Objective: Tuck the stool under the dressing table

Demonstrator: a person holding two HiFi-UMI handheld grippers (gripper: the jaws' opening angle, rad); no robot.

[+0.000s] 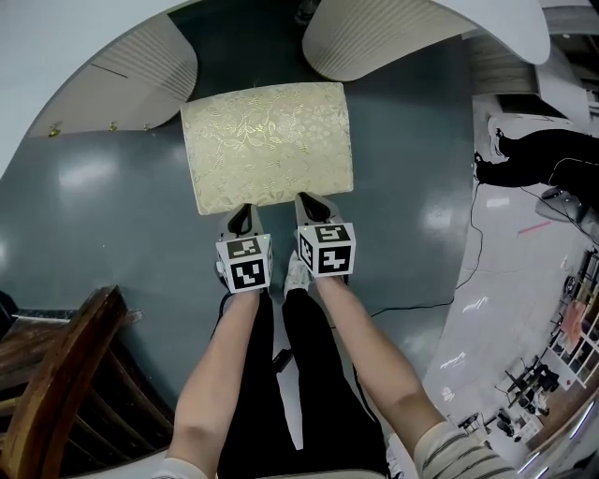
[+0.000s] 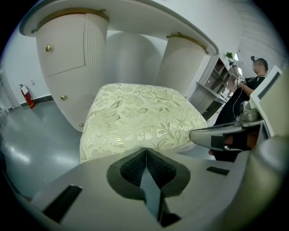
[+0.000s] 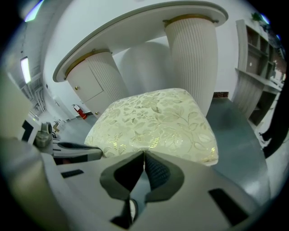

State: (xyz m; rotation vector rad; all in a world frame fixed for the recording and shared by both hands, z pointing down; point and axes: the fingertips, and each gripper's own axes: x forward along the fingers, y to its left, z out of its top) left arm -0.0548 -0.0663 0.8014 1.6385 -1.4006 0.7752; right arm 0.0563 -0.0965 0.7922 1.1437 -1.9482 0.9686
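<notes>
Touching near edge of stool point(image 1: 267, 145): left tool point(image 1: 245, 222), right tool point(image 1: 312, 208), both clenched, empty. Stool on floor point(image 1: 94, 234), at dressing table point(image 1: 496, 21) gap between ribbed pedestals point(image 1: 131, 79), not yet under.

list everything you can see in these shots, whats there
stool: one, cream cushion with gold floral pattern, on the floor in front of the dressing table's gap
dressing table: one, white with two fluted pedestals, top of head view
wooden chair: one, dark brown, lower left
cable: one, black, on the floor at right
fire extinguisher: one, red, by the far wall
bystander: one, in black, far right
floor: grey, glossy
left gripper: one, grey, jaws together, tips at the stool's near edge
right gripper: one, grey, jaws together, beside the left
forearms: two, bare
</notes>
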